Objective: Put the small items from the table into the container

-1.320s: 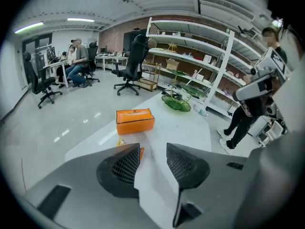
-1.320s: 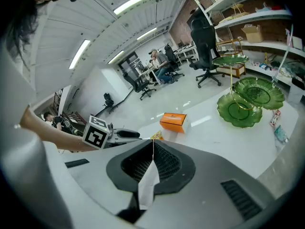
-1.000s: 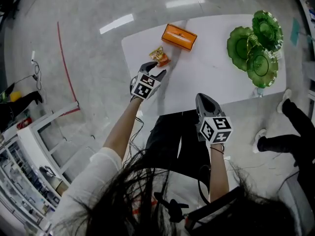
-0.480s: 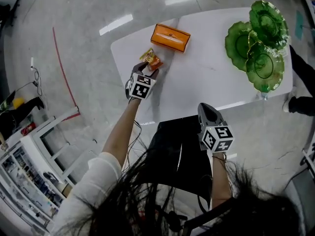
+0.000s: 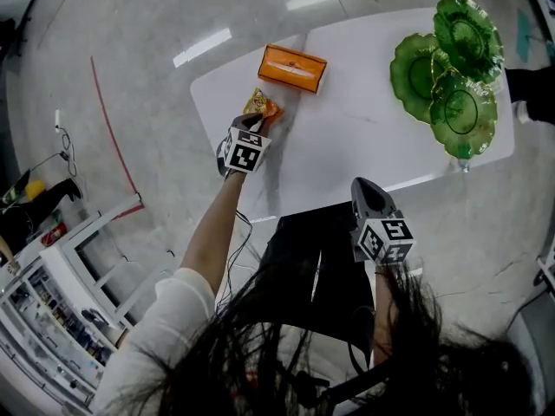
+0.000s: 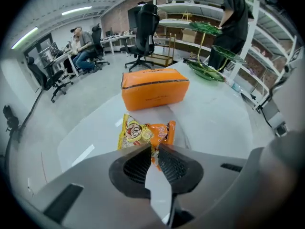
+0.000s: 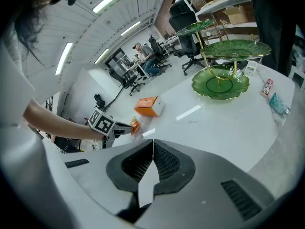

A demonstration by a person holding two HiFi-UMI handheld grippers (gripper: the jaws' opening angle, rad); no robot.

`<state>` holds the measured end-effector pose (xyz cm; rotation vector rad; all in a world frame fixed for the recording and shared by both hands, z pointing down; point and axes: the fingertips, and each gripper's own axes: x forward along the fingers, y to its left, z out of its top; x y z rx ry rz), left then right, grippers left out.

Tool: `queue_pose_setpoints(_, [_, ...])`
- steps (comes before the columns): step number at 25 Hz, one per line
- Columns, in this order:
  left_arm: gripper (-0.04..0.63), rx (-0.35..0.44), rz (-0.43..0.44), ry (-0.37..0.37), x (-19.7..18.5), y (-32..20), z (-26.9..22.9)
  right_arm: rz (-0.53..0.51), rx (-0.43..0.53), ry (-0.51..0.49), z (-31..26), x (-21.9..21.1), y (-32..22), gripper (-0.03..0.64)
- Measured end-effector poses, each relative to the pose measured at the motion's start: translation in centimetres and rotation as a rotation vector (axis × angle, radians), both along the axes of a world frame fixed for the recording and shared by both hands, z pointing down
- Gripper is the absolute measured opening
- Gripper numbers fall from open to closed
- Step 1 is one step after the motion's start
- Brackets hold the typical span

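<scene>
A yellow and orange snack packet (image 5: 259, 104) (image 6: 144, 132) lies on the white table (image 5: 364, 137), just in front of an orange box-shaped case (image 5: 293, 68) (image 6: 155, 88). My left gripper (image 5: 263, 120) (image 6: 152, 149) points steeply down at the packet's near edge. Its jaws are closing, and the packet's orange corner is pinched between the pads. My right gripper (image 5: 363, 185) (image 7: 152, 144) hovers over the table's near edge with its jaws shut and nothing in them. From the right gripper view the packet (image 7: 135, 126) shows beside the left gripper's marker cube.
A green tiered glass stand (image 5: 447, 68) (image 7: 221, 80) fills the table's far right. Two small wrapped items (image 7: 268, 86) (image 7: 279, 104) lie near it. A person in black (image 6: 233, 18) stands by that end. Office chairs and shelving surround the table.
My left gripper came down onto the snack packet and its jaws closed from wide open onto the packet's corner. My right gripper sank a little, still shut.
</scene>
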<state>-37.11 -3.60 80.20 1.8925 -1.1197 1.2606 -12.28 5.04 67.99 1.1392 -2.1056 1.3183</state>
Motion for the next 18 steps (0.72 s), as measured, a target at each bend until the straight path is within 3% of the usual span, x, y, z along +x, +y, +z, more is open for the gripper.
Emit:
queue_pose_setpoints(8, [0.023, 0.017, 0.147, 0.07, 2.7, 0.7, -3.9, 0.06, 0.039, 0.013, -1.6, 0.7, -1.0, 0.015])
queue_pose_setpoints(13, [0.021, 0.081, 0.2, 0.14, 4.5, 1.5, -9.5, 0.097, 0.085, 0.035, -5.1, 0.9, -1.3, 0.015])
queue_pose_setpoints(18, [0.021, 0.084, 0.277, 0.174, 5.9, 4.1, -14.1, 0.135, 0.111, 0.031, -8.1, 1.1, -0.3, 0.015])
